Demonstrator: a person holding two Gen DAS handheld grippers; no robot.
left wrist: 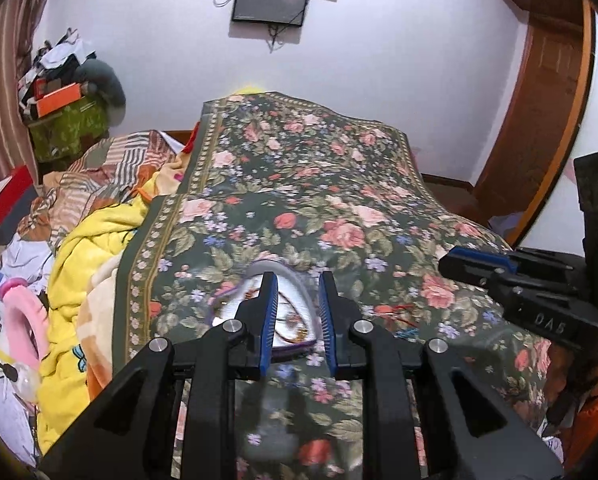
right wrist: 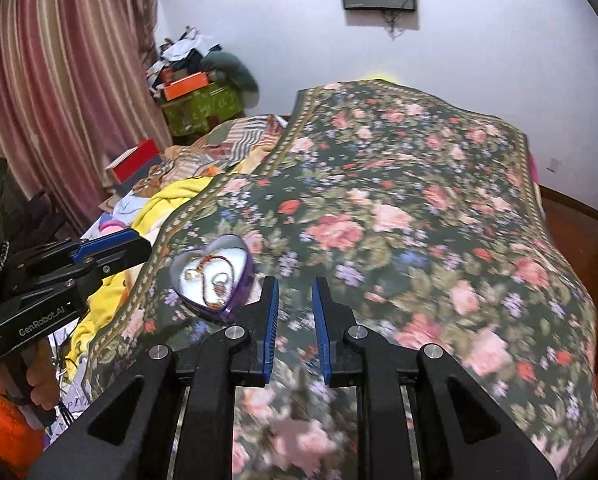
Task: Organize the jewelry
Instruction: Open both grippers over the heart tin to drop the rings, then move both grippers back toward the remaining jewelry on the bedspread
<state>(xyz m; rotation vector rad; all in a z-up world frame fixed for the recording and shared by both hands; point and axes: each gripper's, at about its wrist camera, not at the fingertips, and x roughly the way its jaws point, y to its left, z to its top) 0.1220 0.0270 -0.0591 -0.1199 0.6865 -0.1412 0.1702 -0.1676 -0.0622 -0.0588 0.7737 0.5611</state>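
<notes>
The heart-shaped box sat on the floral bedspread, its purple rim around a pale lining, with a gold chain coiled inside — clearest from my right wrist view. From the left wrist view my left hand-held gripper hid most of the box, fingers spread and empty; a red thread lay beside it. My right hand-held gripper was spread too — holding nothing.

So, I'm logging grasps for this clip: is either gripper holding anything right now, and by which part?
Nothing is held. The left gripper and right gripper both have open, empty jaws; the heart-shaped box lies on the bedspread.
</notes>
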